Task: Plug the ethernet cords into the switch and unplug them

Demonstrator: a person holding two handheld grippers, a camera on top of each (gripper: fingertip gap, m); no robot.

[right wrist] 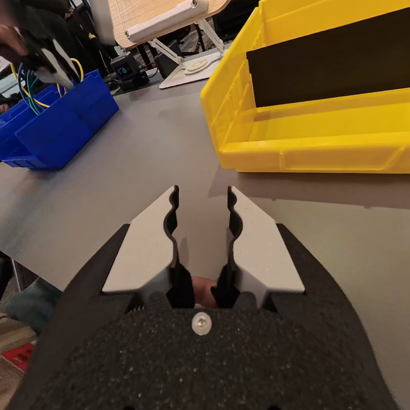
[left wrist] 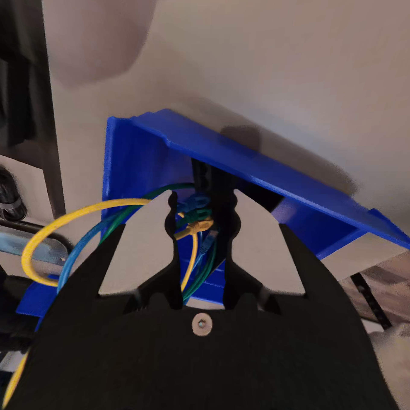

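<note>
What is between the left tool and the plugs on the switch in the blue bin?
Nothing solid. The left tool is open and aimed at the stacked blue, green and yellow plugs on the black switch inside the blue bin. Only the looping ethernet cords crowd its left finger, so they might snag.

left gripper [left wrist: 203, 195] tipped forward and down, fingers spread, nothing pinched. right gripper [right wrist: 203, 188] low, roughly level, fingers apart, gripping nothing. bit of hand [right wrist: 204, 290] peeking behind its fingers.
</note>
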